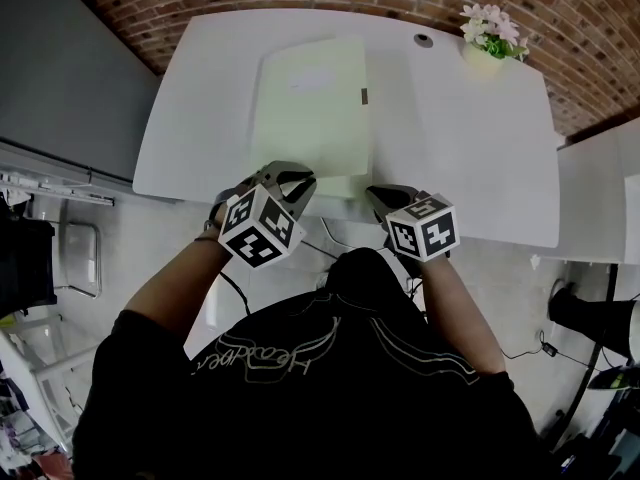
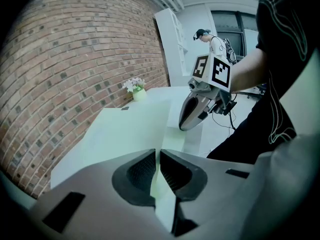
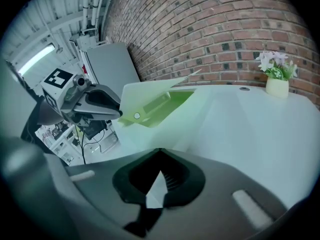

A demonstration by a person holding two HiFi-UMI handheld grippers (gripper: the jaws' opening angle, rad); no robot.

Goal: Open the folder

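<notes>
the pale green folder [image 1: 310,108] lies on the white table [image 1: 470,148], close to the near edge. the left gripper [image 1: 290,183] is clamped on the near corner of its cover, which is lifted a little. the right gripper [image 1: 385,200] has its jaws together and empty, just beside the folder

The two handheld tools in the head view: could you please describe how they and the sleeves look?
The left tool and right tool are grey curved shells with black ribbed pads. Each carries a white cube with black square markers. Thin black cables trail from the right one. The shirt is black, short-sleeved, with pale line print.
</notes>
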